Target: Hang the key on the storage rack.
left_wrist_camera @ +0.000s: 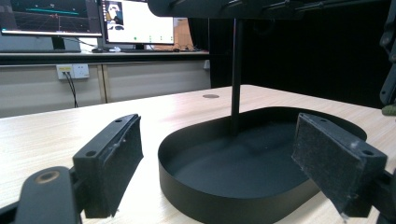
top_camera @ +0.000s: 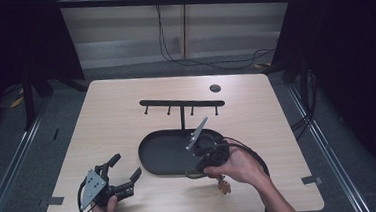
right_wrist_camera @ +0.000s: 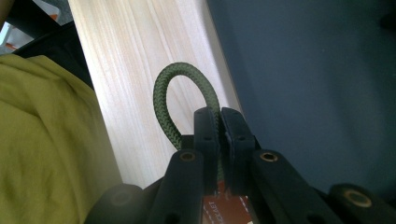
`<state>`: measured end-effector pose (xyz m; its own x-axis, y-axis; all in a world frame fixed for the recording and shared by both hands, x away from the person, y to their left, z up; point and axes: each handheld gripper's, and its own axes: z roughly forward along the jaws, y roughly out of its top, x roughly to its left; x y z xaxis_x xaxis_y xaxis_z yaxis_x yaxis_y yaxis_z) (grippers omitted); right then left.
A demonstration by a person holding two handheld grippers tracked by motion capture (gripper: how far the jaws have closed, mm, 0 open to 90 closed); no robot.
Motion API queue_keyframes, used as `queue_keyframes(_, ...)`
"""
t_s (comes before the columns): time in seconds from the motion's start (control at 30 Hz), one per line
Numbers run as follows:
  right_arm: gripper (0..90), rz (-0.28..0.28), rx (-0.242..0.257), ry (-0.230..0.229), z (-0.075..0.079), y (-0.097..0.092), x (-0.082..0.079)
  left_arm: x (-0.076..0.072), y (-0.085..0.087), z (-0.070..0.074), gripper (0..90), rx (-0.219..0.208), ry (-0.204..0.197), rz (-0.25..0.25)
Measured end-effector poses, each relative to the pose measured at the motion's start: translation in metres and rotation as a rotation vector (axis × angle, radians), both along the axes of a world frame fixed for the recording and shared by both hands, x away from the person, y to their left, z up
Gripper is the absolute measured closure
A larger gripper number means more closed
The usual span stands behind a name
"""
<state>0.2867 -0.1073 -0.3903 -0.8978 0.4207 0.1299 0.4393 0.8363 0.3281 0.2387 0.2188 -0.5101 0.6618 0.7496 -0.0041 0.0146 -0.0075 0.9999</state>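
Observation:
My right gripper (right_wrist_camera: 219, 112) is shut on a green braided cord loop (right_wrist_camera: 187, 93), and a brown leather tag (right_wrist_camera: 224, 205) shows low between the jaws. In the high view the right gripper (top_camera: 200, 168) hovers at the front right rim of a black oval tray (top_camera: 155, 161), with the brown tag (top_camera: 224, 185) hanging below the hand. A black T-shaped hanger stand (top_camera: 182, 104) with several pegs rises from the tray's back. At the table's front left, my left gripper (top_camera: 126, 166) is open and holds nothing. From the left gripper view, it (left_wrist_camera: 224, 140) faces the tray wall (left_wrist_camera: 224, 196) and the stand's post (left_wrist_camera: 236, 74).
A small black disc (top_camera: 215, 88) is set in the table at the back right. Monitors (left_wrist_camera: 93, 18) stand on a shelf beyond the table. A yellow-green garment (right_wrist_camera: 46, 140) lies left of the table edge in the right gripper view. Cables trail on the floor behind.

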Motion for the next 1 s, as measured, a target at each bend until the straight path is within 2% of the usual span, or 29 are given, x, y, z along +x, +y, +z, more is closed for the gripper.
queue_keyframes(0.23,85.9,0.013,-0.03,-0.009,0.012,-0.002,0.002,0.0,0.0,0.0,15.7,-0.003,0.001,0.001)
queue_keyframes(0.67,85.9,0.032,-0.057,-0.023,0.031,0.002,0.006,0.0,0.0,0.0,15.7,-0.003,0.002,0.001)
queue_keyframes(0.73,85.9,0.034,-0.055,-0.029,0.032,0.003,0.007,0.0,0.0,0.0,15.7,0.0,0.0,0.0)
queue_keyframes(1.0,85.9,0.048,-0.099,-0.027,0.037,0.007,0.013,0.0,0.0,0.0,15.7,-0.002,0.002,0.001)
